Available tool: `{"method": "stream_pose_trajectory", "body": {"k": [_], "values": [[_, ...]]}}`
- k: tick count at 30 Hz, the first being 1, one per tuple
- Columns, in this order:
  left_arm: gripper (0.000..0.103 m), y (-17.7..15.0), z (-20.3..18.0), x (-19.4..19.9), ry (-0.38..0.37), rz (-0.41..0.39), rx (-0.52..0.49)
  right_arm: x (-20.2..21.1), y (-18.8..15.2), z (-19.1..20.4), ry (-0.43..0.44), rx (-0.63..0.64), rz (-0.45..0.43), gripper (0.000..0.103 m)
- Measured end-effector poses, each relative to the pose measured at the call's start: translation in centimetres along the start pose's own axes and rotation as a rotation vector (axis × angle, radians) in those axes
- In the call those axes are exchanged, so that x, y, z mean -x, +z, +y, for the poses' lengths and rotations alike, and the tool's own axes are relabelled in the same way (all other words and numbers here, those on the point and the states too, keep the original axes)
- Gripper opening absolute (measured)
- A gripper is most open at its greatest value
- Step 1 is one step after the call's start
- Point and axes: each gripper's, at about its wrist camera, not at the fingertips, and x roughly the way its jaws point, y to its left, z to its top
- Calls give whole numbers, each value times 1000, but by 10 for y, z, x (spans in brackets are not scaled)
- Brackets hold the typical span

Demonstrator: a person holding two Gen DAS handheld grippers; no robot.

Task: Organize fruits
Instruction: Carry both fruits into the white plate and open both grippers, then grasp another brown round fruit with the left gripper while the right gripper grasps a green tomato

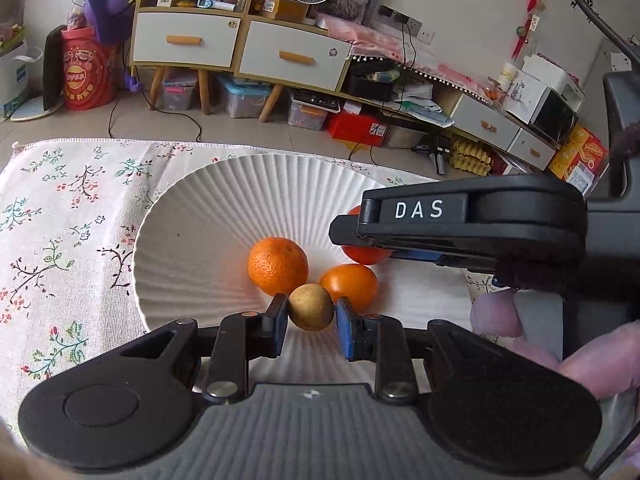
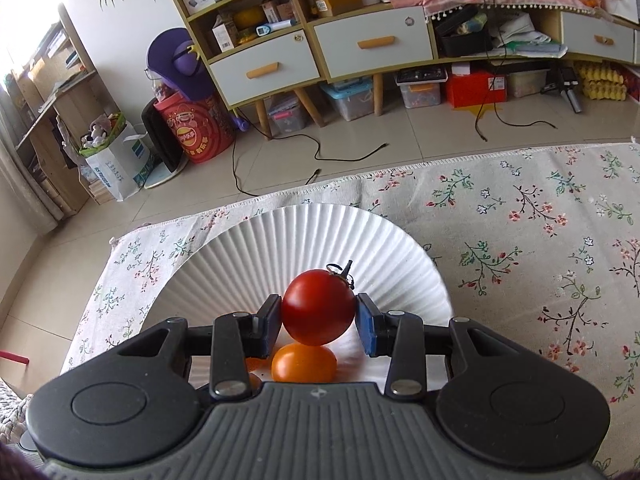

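A white ribbed bowl (image 1: 224,200) stands on the floral tablecloth; it also shows in the right wrist view (image 2: 320,236). In it lie a rough orange (image 1: 277,265) and a smooth orange fruit (image 1: 352,283), which the right wrist view shows too (image 2: 303,364). My left gripper (image 1: 311,314) is shut on a small tan round fruit (image 1: 311,307) just above the bowl's near side. My right gripper (image 2: 318,316) is shut on a red tomato (image 2: 318,307) with a dark stem, held over the bowl. It shows in the left wrist view (image 1: 352,240), tomato mostly hidden (image 1: 366,255).
The floral tablecloth (image 1: 68,216) covers the table around the bowl; it extends far to the right in the right wrist view (image 2: 540,240). Beyond the table's far edge are the tiled floor, cables and a cabinet (image 1: 240,40) with drawers. A gloved hand (image 1: 560,344) holds the right gripper.
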Motion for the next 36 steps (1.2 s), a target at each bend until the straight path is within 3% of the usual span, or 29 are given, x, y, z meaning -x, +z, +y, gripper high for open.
{"method": "stream_pose_trajectory", "body": {"k": [14,21,31,33,36], "values": [[27,2,-6,-2,31,-4,9,-2,0,4,43,-9,10,36],[50,1,-5,12,22,1,-8,14,0,4,48,-11,-5,48],[69,-3,5,43,46,-7,-56,36,-4,8,33,28,-40,72],[81,-4,7,48,56,-10,-70,40,-6,11,36,51,-47,78],[84,-8,11,55,63,-12,-88,45,-11,13,43,73,-48,83]]}}
